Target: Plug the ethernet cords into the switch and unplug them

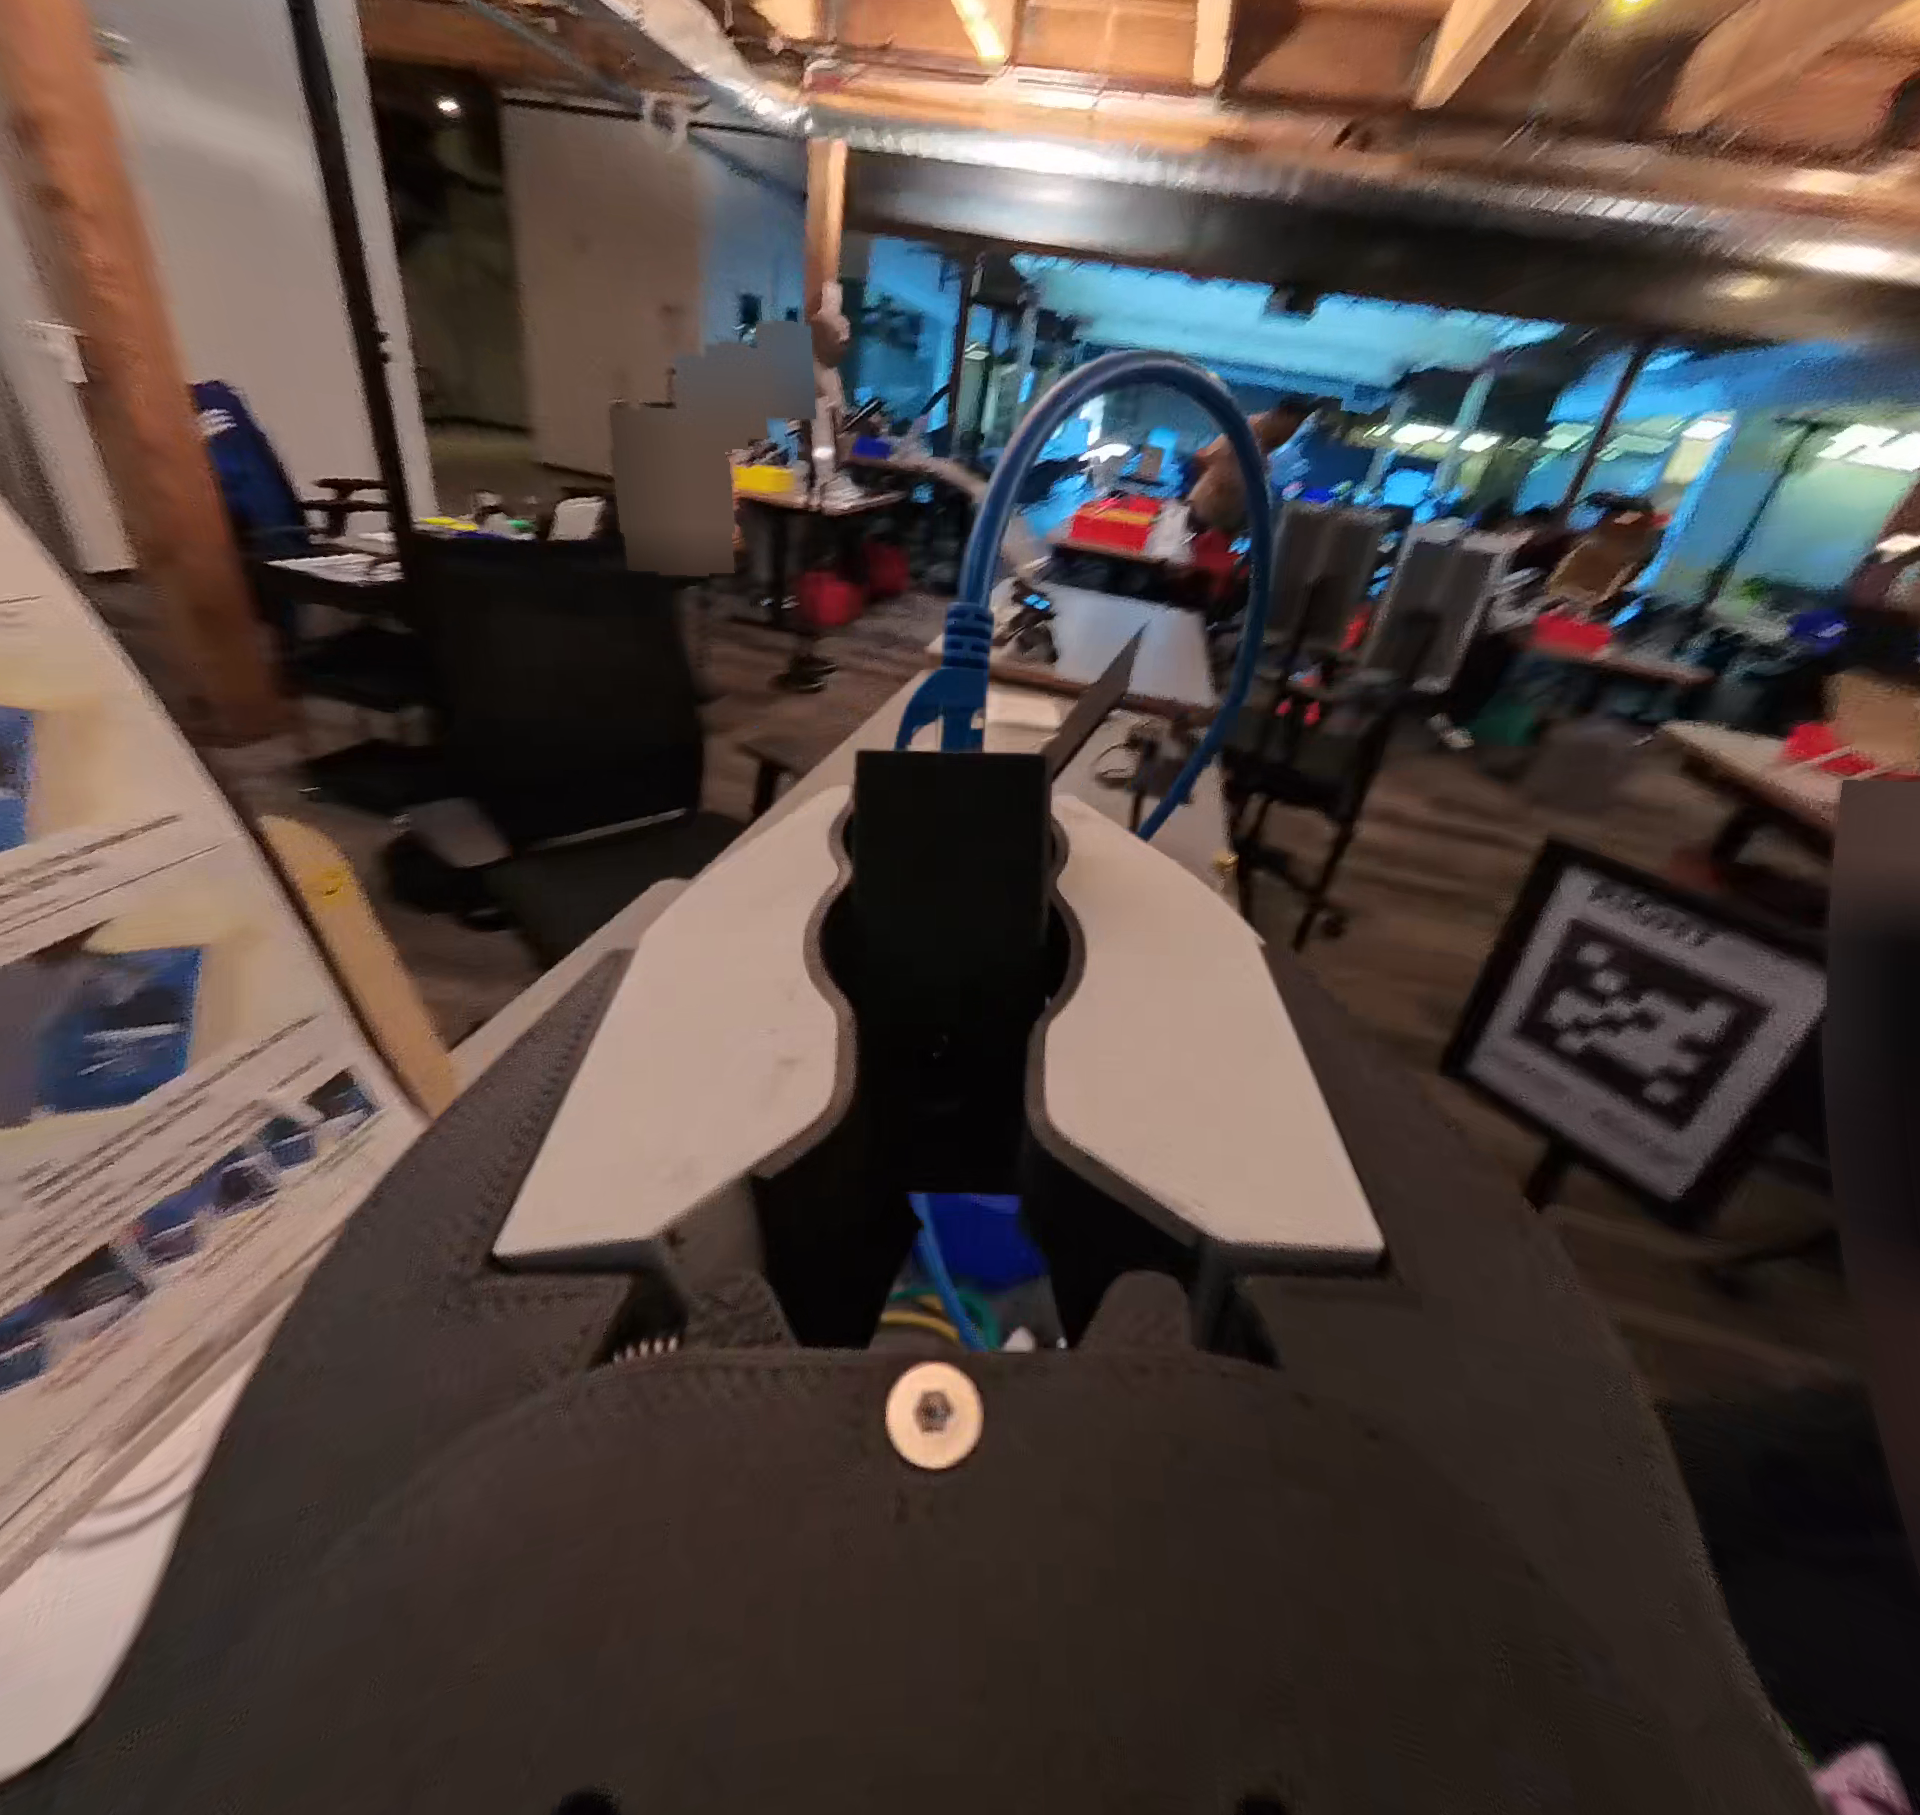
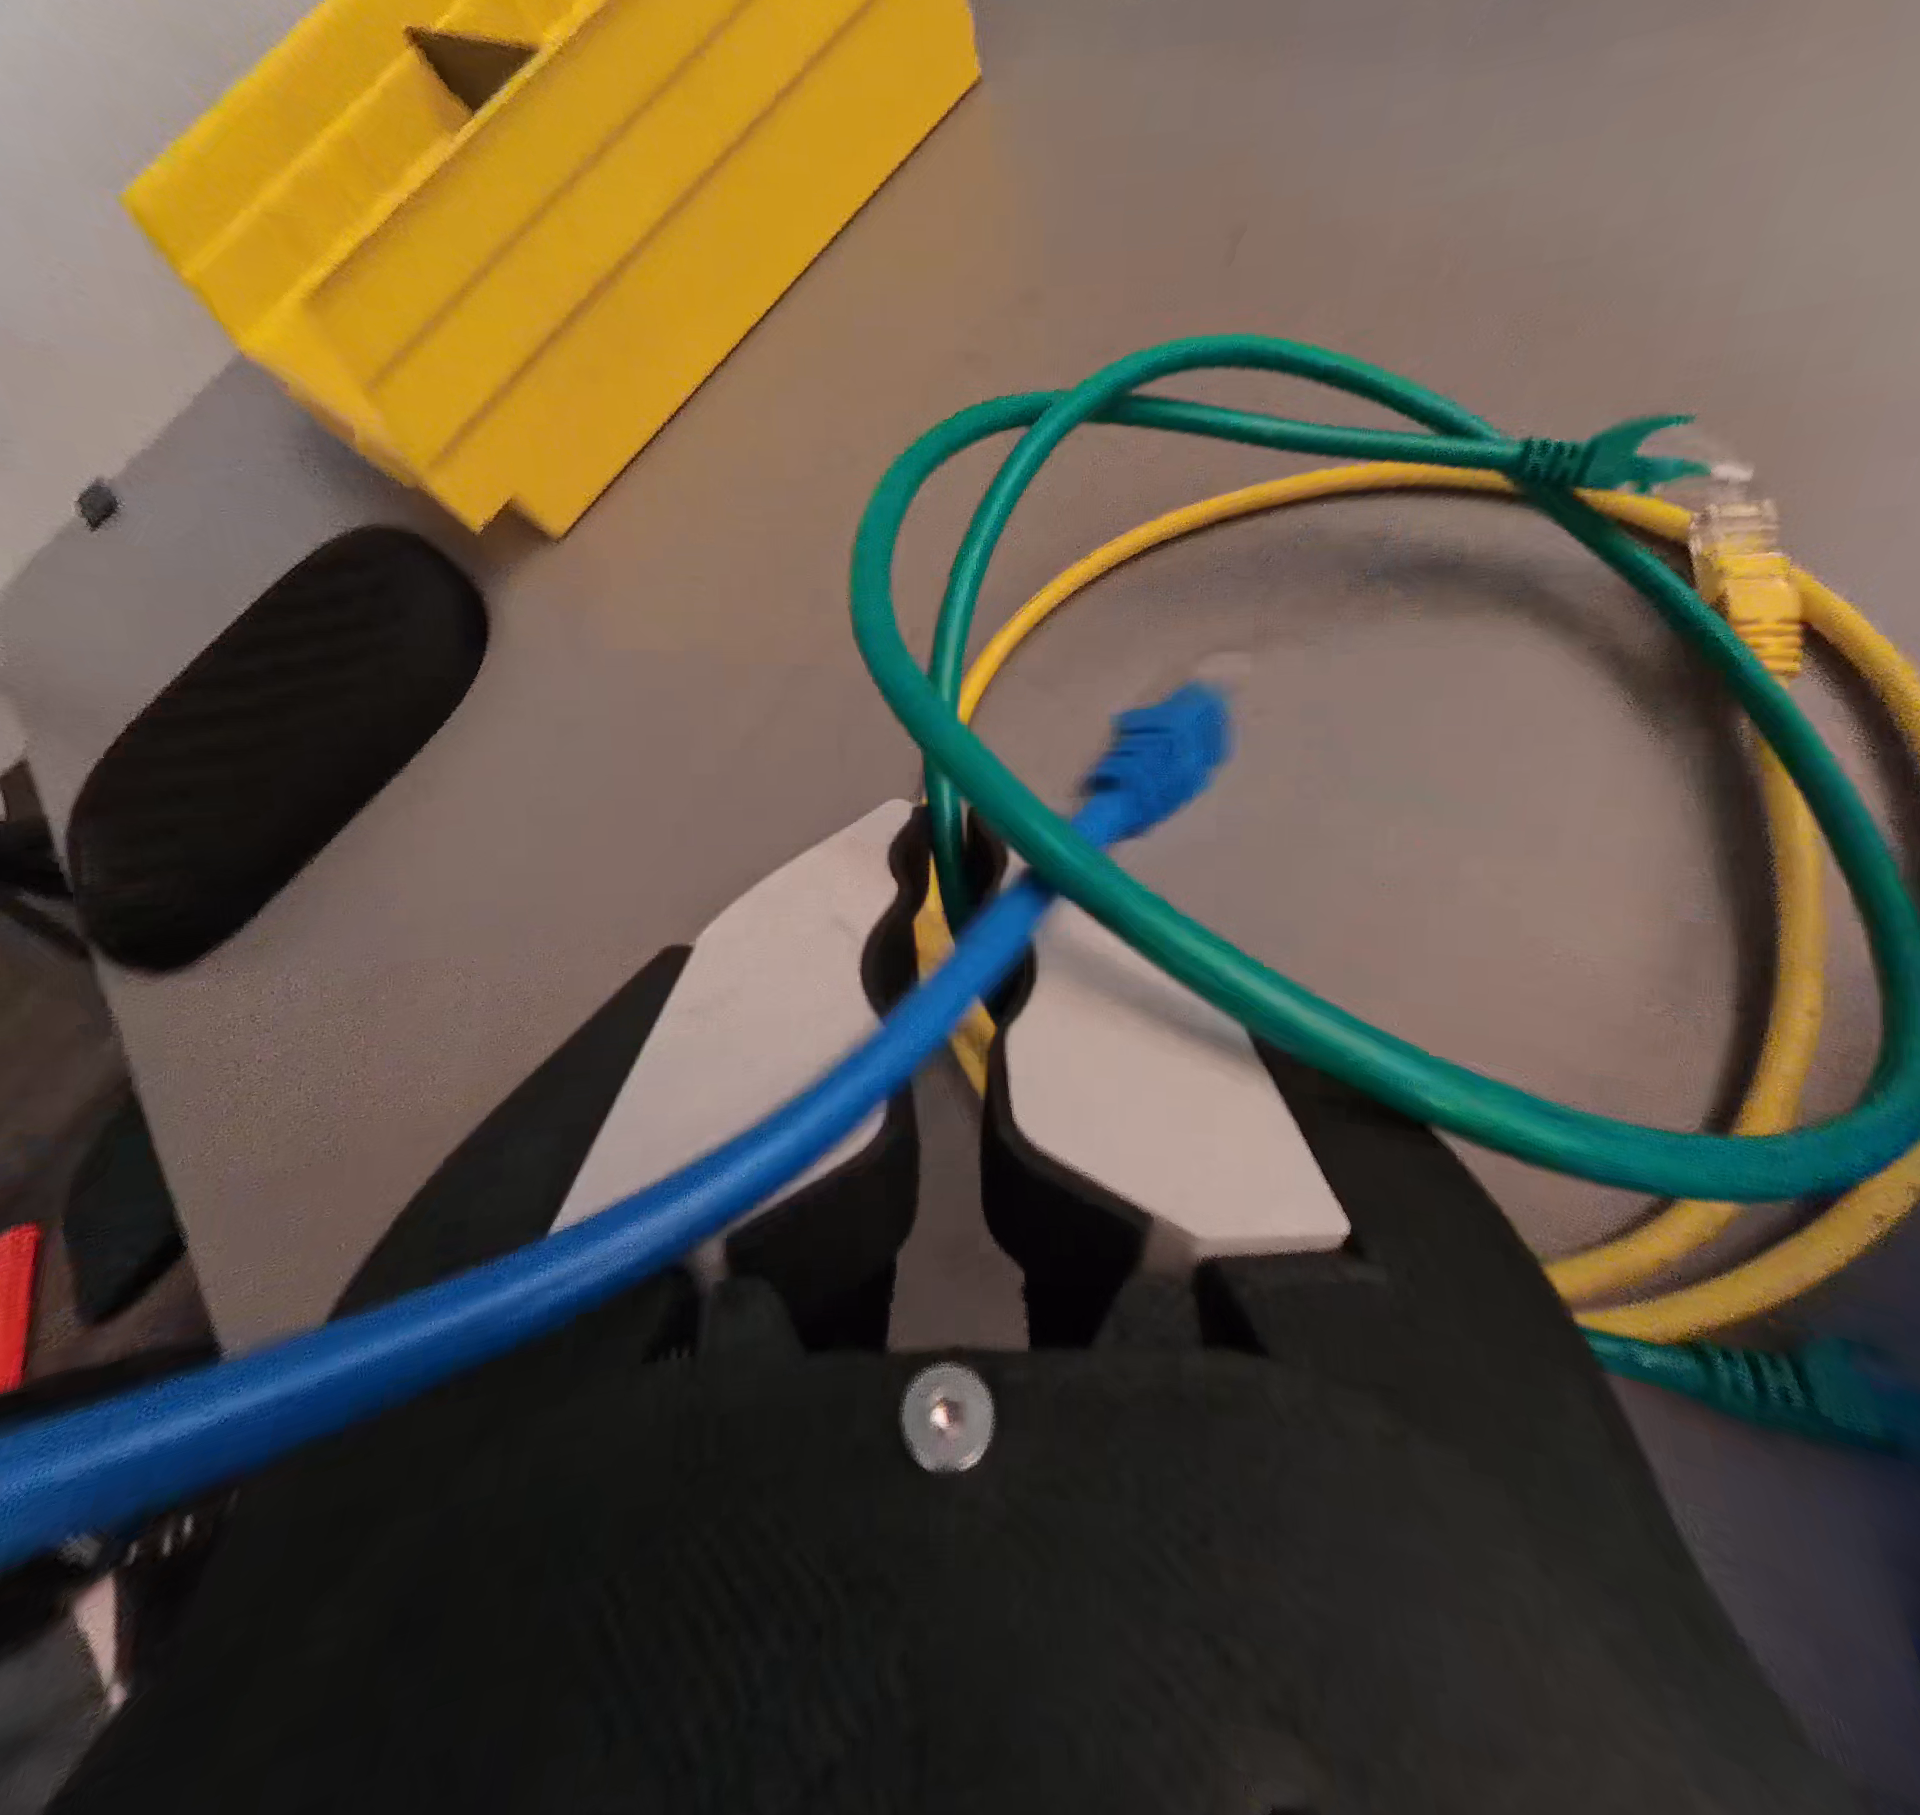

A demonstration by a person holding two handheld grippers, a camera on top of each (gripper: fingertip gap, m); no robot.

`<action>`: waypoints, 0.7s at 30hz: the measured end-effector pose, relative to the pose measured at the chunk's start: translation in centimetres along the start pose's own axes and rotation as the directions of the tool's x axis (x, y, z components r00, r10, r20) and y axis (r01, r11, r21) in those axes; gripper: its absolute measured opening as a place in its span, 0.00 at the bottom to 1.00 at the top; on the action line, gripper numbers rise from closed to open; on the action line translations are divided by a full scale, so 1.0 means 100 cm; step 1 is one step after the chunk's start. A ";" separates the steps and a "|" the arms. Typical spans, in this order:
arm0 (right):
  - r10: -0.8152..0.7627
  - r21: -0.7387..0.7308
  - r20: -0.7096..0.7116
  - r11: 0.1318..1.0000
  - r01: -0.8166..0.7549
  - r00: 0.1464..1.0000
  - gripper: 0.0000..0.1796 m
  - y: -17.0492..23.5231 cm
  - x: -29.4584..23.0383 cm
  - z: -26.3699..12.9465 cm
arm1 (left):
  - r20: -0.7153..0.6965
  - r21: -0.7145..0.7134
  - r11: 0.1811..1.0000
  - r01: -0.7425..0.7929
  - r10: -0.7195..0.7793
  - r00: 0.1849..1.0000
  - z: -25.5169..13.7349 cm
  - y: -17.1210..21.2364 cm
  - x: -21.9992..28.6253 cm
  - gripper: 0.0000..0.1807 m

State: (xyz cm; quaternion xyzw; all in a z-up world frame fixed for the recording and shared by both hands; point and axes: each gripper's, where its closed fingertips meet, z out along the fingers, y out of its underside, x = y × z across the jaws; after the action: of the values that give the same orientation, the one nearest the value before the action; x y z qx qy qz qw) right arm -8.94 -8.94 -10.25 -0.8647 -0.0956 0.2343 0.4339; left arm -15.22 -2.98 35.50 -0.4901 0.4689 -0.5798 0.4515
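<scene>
My left gripper [image 1: 951,809] is shut on a black box, the switch [image 1: 951,892], and holds it up in the air. A blue ethernet cord [image 1: 1259,539] is plugged into the switch's far end by its blue plug [image 1: 958,669] and arcs over to the right. In the right wrist view the same blue cord [image 2: 665,1173] drapes across my right gripper [image 2: 951,856], with its free plug [image 2: 1169,742] blurred beyond the tips. The right jaws are nearly together above a grey table [image 2: 1351,207]. A green cord [image 2: 1299,1017] and a yellow cord [image 2: 1808,934] lie looped under it.
A yellow plastic bin [image 2: 582,207] lies on its side at the table's far left, with a black oval pad [image 2: 270,747] beside it. In the left wrist view a framed marker board [image 1: 1631,1027] stands at right and a poster panel [image 1: 156,1038] at left, with office desks and chairs beyond. The grippers' ends are close to 45 centimeters from one another.
</scene>
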 end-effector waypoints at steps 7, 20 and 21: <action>0.095 0.232 -0.068 0.970 -0.077 0.993 0.04 -0.033 0.021 -0.002 | -0.008 -0.129 0.987 -0.094 0.094 0.996 -0.013 -0.017 0.021 0.15; 0.112 0.359 -0.050 0.929 -0.086 0.992 0.03 -0.048 0.026 -0.028 | 0.108 -0.394 0.919 0.018 0.026 0.994 -0.095 0.146 -0.012 0.15; 0.105 0.312 -0.043 0.946 -0.086 0.994 0.03 -0.041 0.024 -0.022 | 0.136 -0.382 0.924 -0.009 0.066 0.989 -0.096 0.144 -0.021 0.15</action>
State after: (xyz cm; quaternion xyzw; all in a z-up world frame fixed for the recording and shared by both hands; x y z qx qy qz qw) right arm -5.64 -7.15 -6.64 -0.7961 -0.0027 0.2414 0.5549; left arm -23.63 -2.17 20.26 -0.6003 0.5475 -0.4315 0.3920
